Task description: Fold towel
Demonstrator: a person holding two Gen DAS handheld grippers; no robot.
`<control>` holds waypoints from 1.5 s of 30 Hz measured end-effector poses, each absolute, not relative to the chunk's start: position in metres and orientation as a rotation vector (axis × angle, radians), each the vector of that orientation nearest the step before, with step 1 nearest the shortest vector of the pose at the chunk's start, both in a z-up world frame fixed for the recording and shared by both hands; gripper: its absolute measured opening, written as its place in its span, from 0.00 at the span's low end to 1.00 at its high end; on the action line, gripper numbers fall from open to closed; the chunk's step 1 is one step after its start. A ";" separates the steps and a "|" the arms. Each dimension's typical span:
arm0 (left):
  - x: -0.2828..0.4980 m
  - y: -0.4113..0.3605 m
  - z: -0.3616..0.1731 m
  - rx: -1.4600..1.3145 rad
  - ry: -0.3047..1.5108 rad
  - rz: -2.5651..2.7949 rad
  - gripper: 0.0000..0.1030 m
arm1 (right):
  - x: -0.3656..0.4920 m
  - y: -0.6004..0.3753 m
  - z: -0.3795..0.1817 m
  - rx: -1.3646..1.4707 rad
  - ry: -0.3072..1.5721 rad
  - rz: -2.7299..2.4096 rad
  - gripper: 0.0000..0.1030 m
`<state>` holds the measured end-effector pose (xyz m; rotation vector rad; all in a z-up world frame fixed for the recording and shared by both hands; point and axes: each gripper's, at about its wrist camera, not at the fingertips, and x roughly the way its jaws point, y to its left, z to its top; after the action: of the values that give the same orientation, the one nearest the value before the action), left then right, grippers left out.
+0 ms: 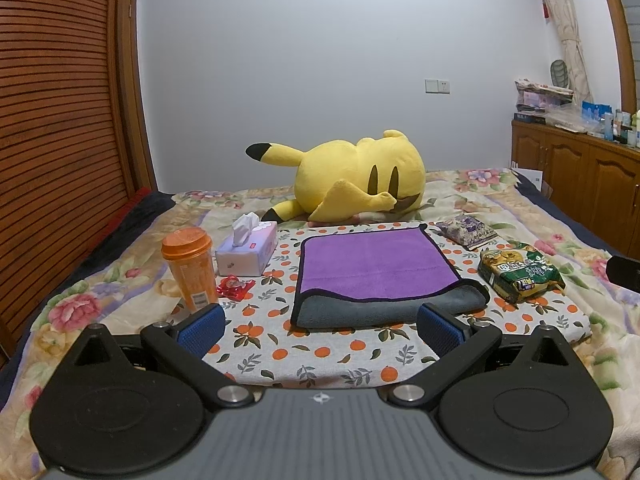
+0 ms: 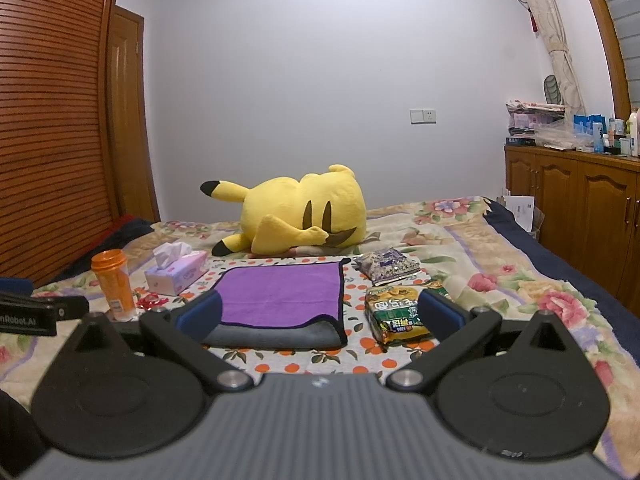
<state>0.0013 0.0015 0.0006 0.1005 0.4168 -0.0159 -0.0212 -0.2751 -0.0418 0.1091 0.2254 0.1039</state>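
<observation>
A towel (image 1: 372, 264), purple on top and grey underneath with a dark trim, lies folded over on an orange-print cloth (image 1: 320, 352) on the bed; the grey layer sticks out at its near edge. It also shows in the right wrist view (image 2: 280, 296). My left gripper (image 1: 320, 330) is open and empty, hovering just short of the towel's near edge. My right gripper (image 2: 320, 314) is open and empty, in front of the towel's near right corner. The left gripper's body (image 2: 32, 312) shows at the left edge of the right wrist view.
An orange lidded cup (image 1: 190, 268), a tissue box (image 1: 248, 252) and a red wrapper (image 1: 234, 287) sit left of the towel. Two snack packets (image 1: 520, 276) (image 1: 466, 230) lie to its right. A yellow plush toy (image 1: 360, 180) lies behind. A wooden cabinet (image 1: 580, 184) stands at the right.
</observation>
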 end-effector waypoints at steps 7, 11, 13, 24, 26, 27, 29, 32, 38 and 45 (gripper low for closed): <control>0.002 0.004 -0.004 0.102 0.429 -0.025 1.00 | -0.021 -0.276 -0.044 0.106 0.231 0.101 1.00; 0.008 0.003 -0.013 0.100 0.446 -0.038 1.00 | -0.019 -0.280 -0.050 0.103 0.245 0.097 1.00; 0.011 0.000 -0.014 0.108 0.454 -0.044 1.00 | -0.017 -0.281 -0.053 0.106 0.255 0.094 1.00; 0.049 0.003 -0.034 0.120 0.497 -0.070 1.00 | 0.009 -0.271 -0.066 0.083 0.319 0.118 1.00; 0.058 0.004 -0.036 0.116 0.506 -0.083 1.00 | 0.013 -0.269 -0.066 0.077 0.327 0.118 1.00; 0.063 0.004 -0.037 0.120 0.511 -0.089 1.00 | 0.016 -0.269 -0.066 0.072 0.329 0.118 1.00; 0.072 0.006 -0.040 0.123 0.515 -0.090 1.00 | 0.019 -0.268 -0.067 0.066 0.334 0.118 1.00; 0.085 0.009 -0.042 0.108 0.535 -0.103 1.00 | 0.027 -0.267 -0.067 0.065 0.349 0.128 1.00; 0.112 0.012 -0.047 0.126 0.550 -0.111 1.00 | 0.045 -0.259 -0.067 0.021 0.365 0.151 1.00; 0.139 0.014 -0.051 0.157 0.554 -0.159 1.00 | 0.059 -0.250 -0.065 -0.027 0.379 0.158 1.00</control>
<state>0.1394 0.0137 -0.0510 0.1575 0.5537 -0.1587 0.0589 -0.2498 -0.0651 -0.0266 0.3795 0.1580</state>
